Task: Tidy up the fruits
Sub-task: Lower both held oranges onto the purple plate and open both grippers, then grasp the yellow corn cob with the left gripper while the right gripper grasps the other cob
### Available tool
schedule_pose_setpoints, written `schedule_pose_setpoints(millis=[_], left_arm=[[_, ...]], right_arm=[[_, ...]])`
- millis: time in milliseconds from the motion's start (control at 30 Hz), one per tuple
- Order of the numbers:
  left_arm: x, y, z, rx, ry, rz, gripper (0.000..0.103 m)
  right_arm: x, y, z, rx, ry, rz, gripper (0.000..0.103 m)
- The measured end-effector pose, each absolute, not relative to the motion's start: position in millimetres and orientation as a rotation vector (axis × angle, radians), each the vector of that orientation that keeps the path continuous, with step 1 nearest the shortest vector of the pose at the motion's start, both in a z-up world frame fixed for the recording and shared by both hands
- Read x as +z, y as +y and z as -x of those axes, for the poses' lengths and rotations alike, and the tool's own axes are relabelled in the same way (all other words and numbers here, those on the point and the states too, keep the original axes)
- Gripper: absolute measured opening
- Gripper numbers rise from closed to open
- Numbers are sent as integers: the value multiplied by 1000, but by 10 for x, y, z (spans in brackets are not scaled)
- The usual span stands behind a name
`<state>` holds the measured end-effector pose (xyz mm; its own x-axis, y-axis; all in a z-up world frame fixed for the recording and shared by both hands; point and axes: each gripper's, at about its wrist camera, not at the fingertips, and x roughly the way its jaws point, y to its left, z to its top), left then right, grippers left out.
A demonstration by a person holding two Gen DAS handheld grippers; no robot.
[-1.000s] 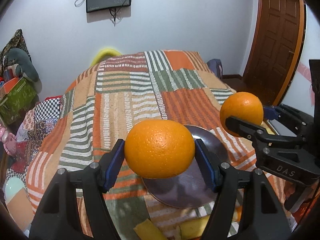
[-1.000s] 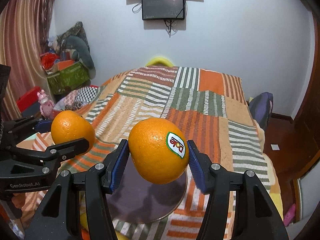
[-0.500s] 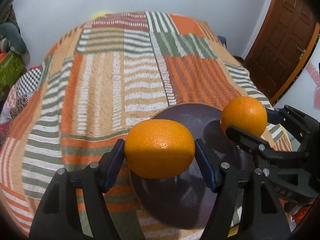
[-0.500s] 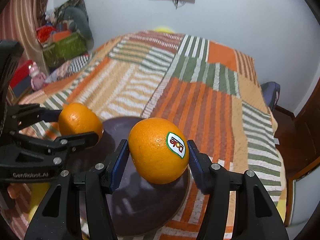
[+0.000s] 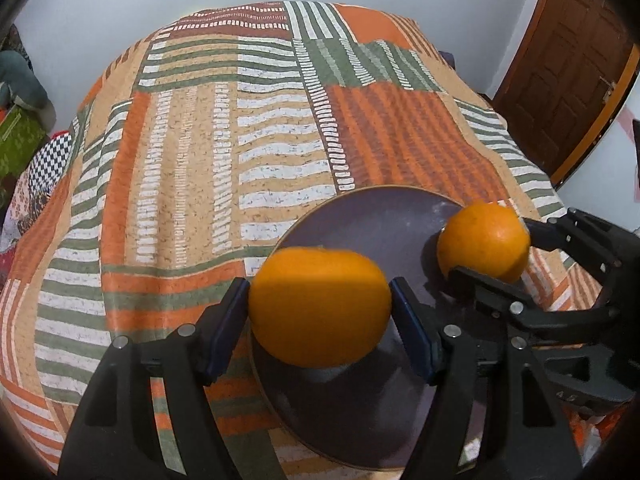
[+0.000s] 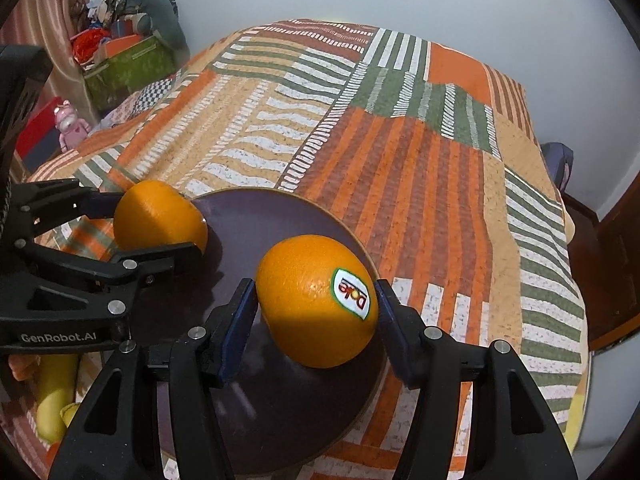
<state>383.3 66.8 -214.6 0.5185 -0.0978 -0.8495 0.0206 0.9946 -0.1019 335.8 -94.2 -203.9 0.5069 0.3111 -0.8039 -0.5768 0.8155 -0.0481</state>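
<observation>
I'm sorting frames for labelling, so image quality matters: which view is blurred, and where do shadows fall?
Left wrist view: the held orange is smeared at its edges and shadowed across its top; the bedspread bows from the fisheye. Right wrist view: the stickered orange is sharp, its underside dark, and casts a shadow on the dark plate.

Plain orange (image 5: 320, 306) at plate's (image 5: 376, 220) 7 o'clock edge, stickered orange (image 6: 316, 306) at 4 o'clock, both clamped, contact with plate unclear, banana (image 6: 54, 392) outside plate, 8 o'clock.
</observation>
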Motion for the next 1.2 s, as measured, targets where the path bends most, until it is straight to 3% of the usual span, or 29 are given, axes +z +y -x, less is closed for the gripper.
schedule_pose_setpoints(millis=[67,133,167,767,1200], left_arm=[[-2067,668,-3791,-62,995,77,70],[-1964,671,-3733,-61,971,72,71],[-1902,676,-3694,-60,960,73,71],[-1251,687,-2549,-22,856,18,71],[-1924,670,-1923,-7,1018,56,71]], right_arm=[[-2018,-938,-3350,541,880,334,60],[-1941,-966,-3310,530,853,327,75],[-1897,-988,-3277,527,838,321,76],[-1149,-1422,-2421,541,675,210,76],[-1471,-1430,-1974,572,730,226,76]])
